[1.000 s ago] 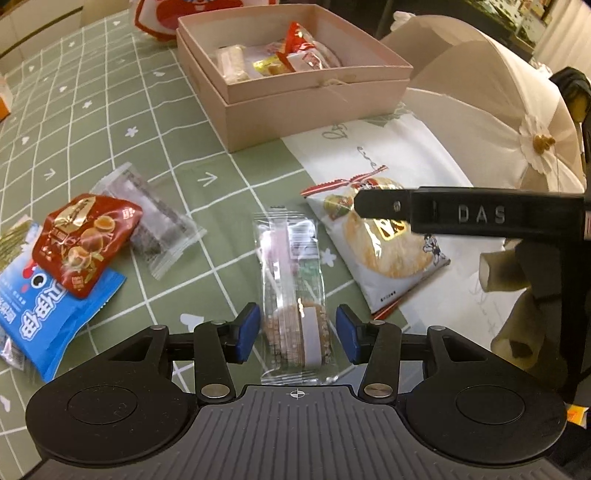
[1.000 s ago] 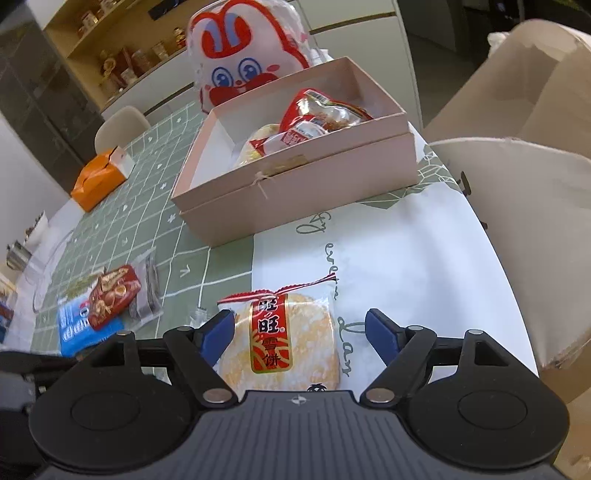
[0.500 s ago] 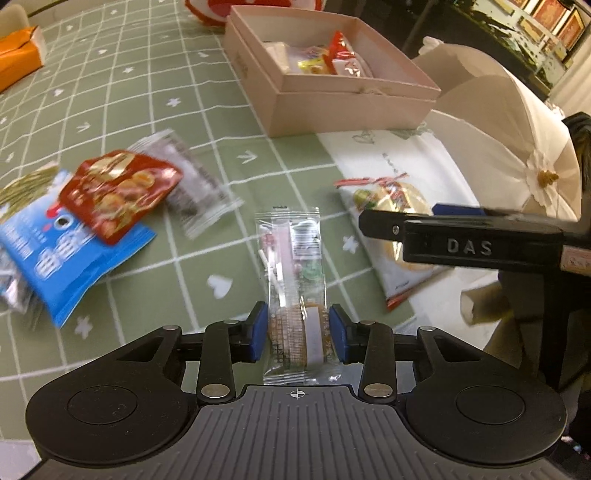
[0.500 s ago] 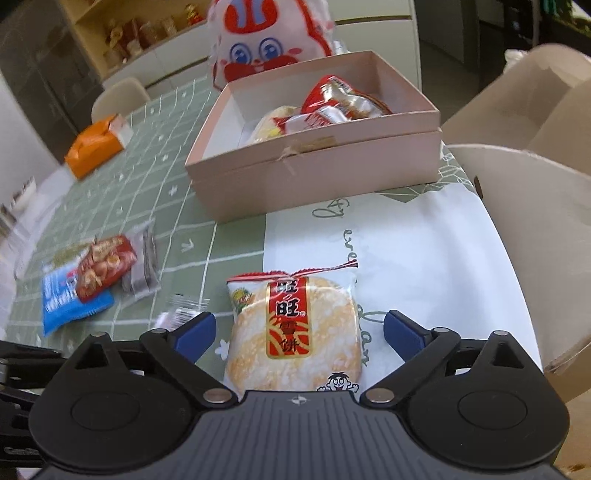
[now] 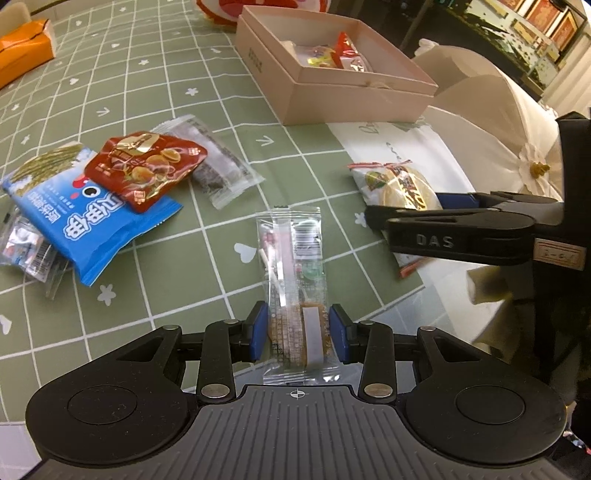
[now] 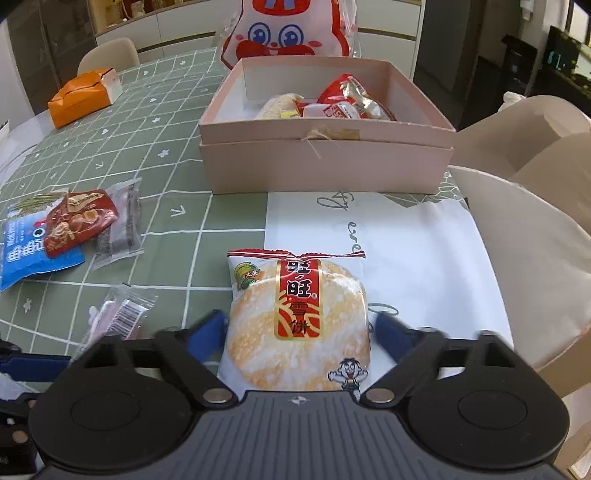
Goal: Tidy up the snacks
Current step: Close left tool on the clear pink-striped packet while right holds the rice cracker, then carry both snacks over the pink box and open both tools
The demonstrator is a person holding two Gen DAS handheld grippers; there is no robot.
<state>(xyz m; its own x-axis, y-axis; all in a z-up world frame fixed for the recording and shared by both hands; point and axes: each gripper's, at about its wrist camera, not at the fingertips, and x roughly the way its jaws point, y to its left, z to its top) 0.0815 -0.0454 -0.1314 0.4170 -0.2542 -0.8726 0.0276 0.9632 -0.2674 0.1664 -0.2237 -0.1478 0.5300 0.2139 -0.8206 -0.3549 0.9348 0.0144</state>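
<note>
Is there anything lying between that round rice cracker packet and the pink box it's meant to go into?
Nothing visible. Between the rice cracker packet and the pink box lies only flat white paper. The right tongs already flank the packet.

cream chair right | beige chair far | cabinets behind

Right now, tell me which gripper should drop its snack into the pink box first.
Probably the left gripper: its pads already pinch the clear snack packet. The right gripper only straddles the rice cracker pack, though nearer the pink box.
</note>
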